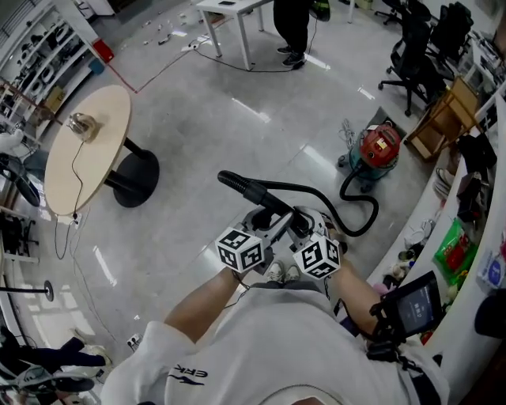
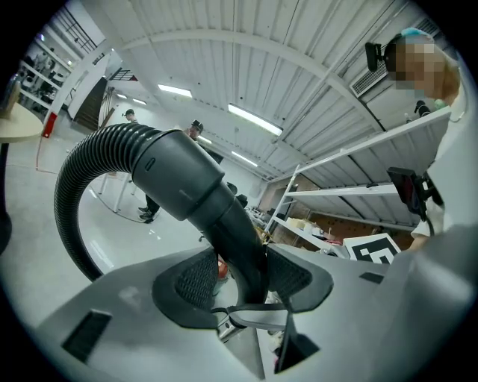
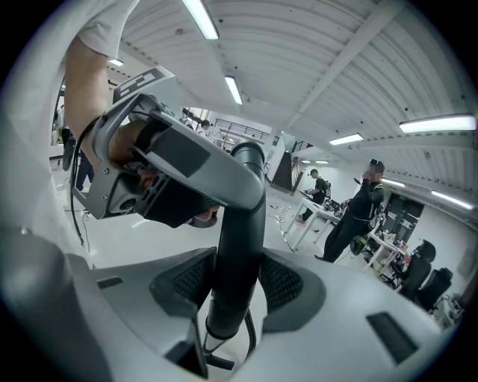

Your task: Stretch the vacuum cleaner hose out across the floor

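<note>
A red vacuum cleaner [image 1: 380,147] stands on the floor at the right. Its black hose [image 1: 357,207] loops down from it and back up to a rigid black end tube [image 1: 251,191], which is held in the air in front of me. My left gripper [image 1: 273,227] and my right gripper [image 1: 304,224] sit side by side on that tube. In the left gripper view the ribbed hose [image 2: 73,195] arches into the tube [image 2: 235,227], and the left gripper [image 2: 243,280] is shut on it. The right gripper [image 3: 231,282] is shut on the tube [image 3: 237,246], with the left gripper [image 3: 173,177] just beyond.
A round beige table [image 1: 88,146] on a black base stands to the left, with a cable hanging off it. A white table [image 1: 229,11] and a standing person [image 1: 292,28] are at the back. Office chairs [image 1: 411,55] and a cluttered counter [image 1: 466,261] line the right side.
</note>
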A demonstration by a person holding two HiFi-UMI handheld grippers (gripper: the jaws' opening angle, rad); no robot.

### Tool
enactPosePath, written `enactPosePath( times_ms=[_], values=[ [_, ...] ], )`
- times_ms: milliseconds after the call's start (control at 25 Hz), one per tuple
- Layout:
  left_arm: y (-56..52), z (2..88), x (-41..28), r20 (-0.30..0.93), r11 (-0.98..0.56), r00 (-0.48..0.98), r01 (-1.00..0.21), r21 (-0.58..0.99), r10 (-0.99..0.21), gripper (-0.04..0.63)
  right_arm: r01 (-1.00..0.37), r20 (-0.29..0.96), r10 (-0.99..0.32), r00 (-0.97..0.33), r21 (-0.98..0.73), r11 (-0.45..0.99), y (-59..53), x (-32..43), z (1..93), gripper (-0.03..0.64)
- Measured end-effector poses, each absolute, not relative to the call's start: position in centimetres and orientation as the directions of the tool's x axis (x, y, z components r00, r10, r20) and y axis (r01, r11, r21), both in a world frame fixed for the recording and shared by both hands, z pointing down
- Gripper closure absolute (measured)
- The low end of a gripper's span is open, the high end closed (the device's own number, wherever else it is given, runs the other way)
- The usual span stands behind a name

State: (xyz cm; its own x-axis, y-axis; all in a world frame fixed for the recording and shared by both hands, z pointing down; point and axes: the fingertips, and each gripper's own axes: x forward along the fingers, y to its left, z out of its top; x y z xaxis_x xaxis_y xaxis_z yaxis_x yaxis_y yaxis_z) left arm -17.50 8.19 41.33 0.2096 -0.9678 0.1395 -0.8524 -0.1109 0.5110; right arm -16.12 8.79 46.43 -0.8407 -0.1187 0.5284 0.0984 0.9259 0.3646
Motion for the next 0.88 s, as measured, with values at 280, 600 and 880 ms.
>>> enactPosePath(
  times_ms=[280,600,880],
  values=[
    [10.9,42.0,-19.9,0.153,-0.035,0.135,-0.851,0.524,-0.979,0.403,0.17,0.534,-0.043,-0.845,0.343,0.924,11.4,-18.3,47.0,0.442],
    [16.5,42.6,-23.6,0.162,0.019,0.081,-0.844,0.536,-0.983,0.403,0.218,0.542,-0.008,-0.84,0.35,0.911,16.8,-21.9,47.6,0.445],
    [22.1,43.1,-27.0,0.166,0.069,0.024,-0.845,0.531,-0.986,0.403,0.266,0.548,0.037,-0.836,0.345,0.9,22.3,-25.5,48.2,0.445]
  ],
)
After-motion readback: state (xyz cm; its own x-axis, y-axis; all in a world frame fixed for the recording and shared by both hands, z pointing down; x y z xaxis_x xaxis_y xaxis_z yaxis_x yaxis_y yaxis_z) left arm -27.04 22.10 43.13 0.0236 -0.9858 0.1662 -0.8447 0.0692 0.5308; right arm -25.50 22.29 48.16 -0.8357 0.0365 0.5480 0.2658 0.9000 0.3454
